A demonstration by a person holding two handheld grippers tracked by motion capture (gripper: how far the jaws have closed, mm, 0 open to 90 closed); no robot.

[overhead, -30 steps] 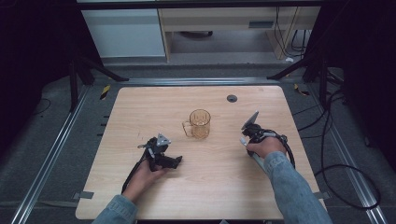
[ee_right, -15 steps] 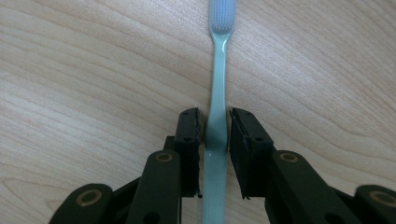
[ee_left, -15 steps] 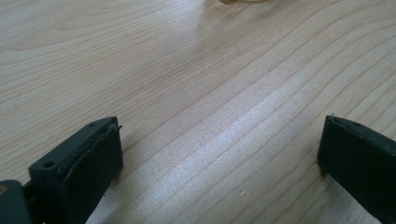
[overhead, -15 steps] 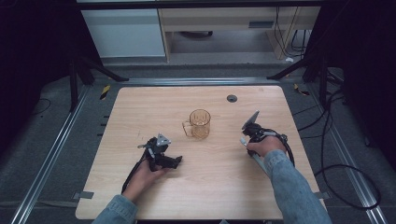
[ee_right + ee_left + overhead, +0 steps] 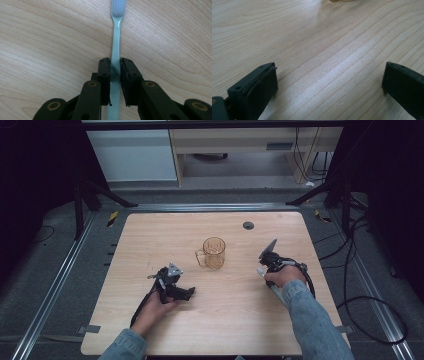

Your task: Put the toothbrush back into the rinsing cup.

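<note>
1. On the wooden table, right of the amber mug, the right gripper has just been closing its jaws, which now pinch the pale green toothbrush mid-handle.
2. Its bristle head points away over the wood; whether it rests on the table I cannot tell.
3. Risk: so thin a handle could pivot between the pads when lifted.
4. Nearer the person, the left gripper sits wide open, holding nothing; a careless sweep could knock the mug.
</note>
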